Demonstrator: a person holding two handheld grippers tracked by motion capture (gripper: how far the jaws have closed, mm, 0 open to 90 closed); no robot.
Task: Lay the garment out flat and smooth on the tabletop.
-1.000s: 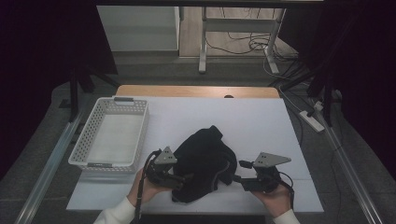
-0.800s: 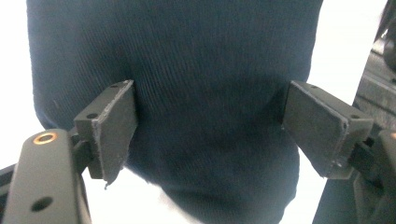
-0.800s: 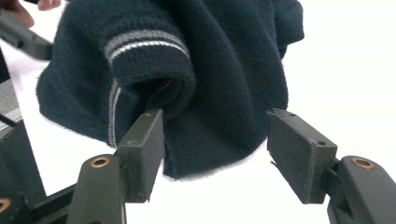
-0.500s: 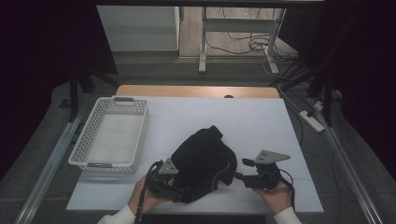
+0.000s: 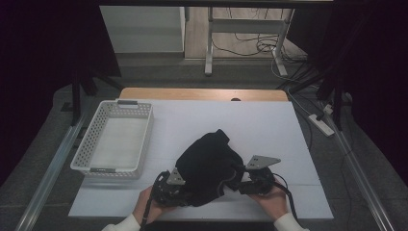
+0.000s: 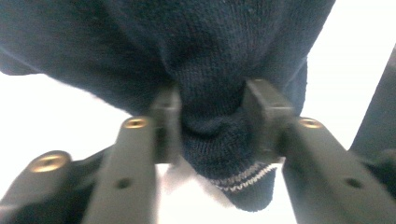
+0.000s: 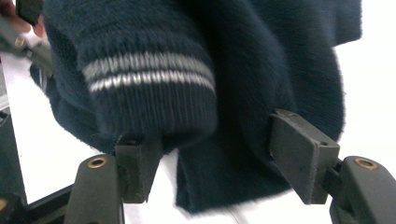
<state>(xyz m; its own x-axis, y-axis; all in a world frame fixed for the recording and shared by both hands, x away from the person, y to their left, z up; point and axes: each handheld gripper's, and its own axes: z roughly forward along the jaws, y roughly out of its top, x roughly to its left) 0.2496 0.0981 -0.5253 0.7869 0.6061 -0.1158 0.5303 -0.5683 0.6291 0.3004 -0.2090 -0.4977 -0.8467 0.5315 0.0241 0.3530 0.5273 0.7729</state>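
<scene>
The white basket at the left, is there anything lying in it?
No, in the high view the white basket shows a bare floor, and the dark sweater lies on the table beside it.

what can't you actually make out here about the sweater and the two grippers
- High view: the dark knit sweater lies bunched, so its shape and sleeves stay hidden in its own folds; it also covers the jaws of the left hand-held gripper.
- Right gripper view: the right hand-held gripper has cloth between wide-set jaws; whether they pinch it is unclear.
- Left gripper view: motion blur softens the striped cuff.
</scene>
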